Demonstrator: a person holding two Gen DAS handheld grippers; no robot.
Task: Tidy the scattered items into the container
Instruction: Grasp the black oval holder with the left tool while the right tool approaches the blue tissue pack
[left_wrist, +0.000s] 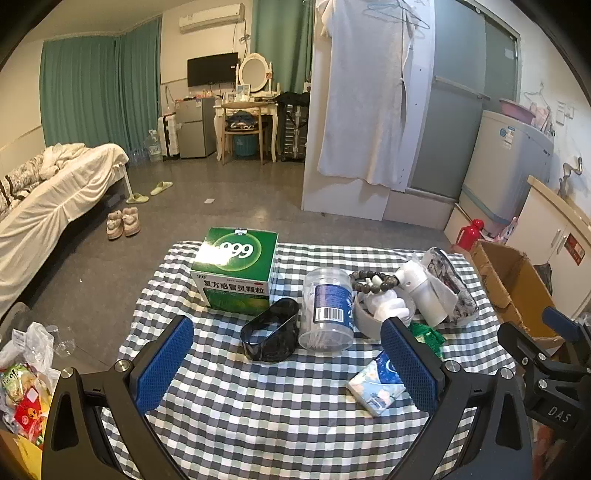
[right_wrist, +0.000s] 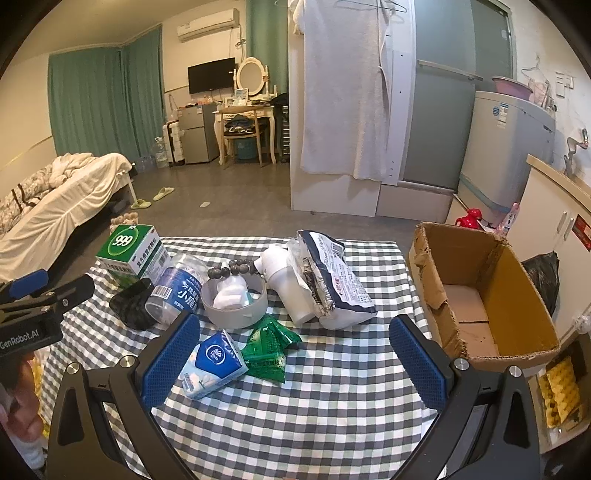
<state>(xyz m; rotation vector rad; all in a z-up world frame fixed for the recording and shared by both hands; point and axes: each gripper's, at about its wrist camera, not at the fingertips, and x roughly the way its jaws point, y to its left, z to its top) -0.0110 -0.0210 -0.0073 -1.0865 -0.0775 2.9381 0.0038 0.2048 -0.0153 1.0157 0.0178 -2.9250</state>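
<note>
Cardboard box (right_wrist: 480, 295) sits open just off the right edge of the counter (right_wrist: 332, 387), and nothing from the pile is in it yet as far as I can see. All the clutter is bunched at the far half of the checkered cloth: green medicine box (left_wrist: 236, 269), black tray (left_wrist: 271, 332), clear jar (left_wrist: 327, 310) lying on its side, gray bowl (right_wrist: 234, 301) with beads draped on it, white bottle (right_wrist: 288, 284), big tissue pack (right_wrist: 332, 280), green sachets (right_wrist: 271, 345) and a small tissue packet (right_wrist: 212, 363).

Left gripper (left_wrist: 288, 365) and right gripper (right_wrist: 295, 362) both have their jaws spread wide, holding nothing.

My guess is the small tissue packet is the easy first grab for the right one, since it's closest and touching the left jaw pad already. I'd come down square over it, squeeze across the short side, lift clear of the sachets touching it, then swing right and drop it low into the box so it doesn't bounce out.
</note>
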